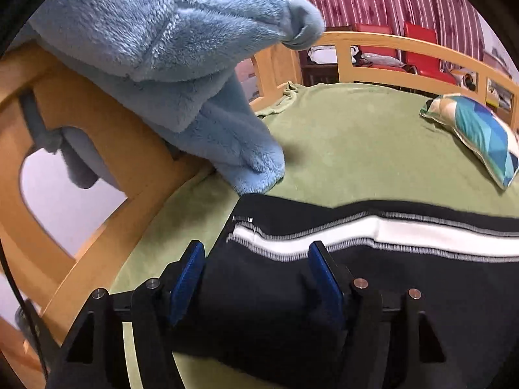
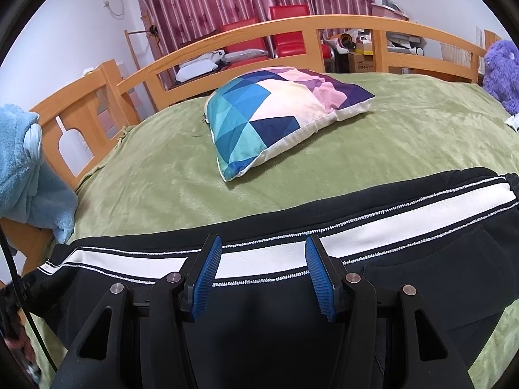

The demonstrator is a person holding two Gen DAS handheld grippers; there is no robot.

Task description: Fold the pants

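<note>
Black pants (image 1: 405, 278) with a white side stripe lie flat across the green blanket (image 1: 340, 142), folded lengthwise, the stripe running left to right. In the left wrist view my left gripper (image 1: 256, 278) stands open over the leg end near the cuff, and black cloth lies between its blue pads (image 1: 188, 278) without being pinched. In the right wrist view my right gripper (image 2: 263, 275) is open over the middle of the pants (image 2: 421, 259), its pads (image 2: 207, 275) straddling the white stripe.
A patchwork pillow (image 2: 275, 110) lies on the blanket (image 2: 389, 136) beyond the pants. A light blue fleece garment (image 1: 168, 48) hangs over the wooden bed rail (image 1: 107, 123) at the left, its end touching the bed. A purple plush toy (image 2: 501, 68) sits far right.
</note>
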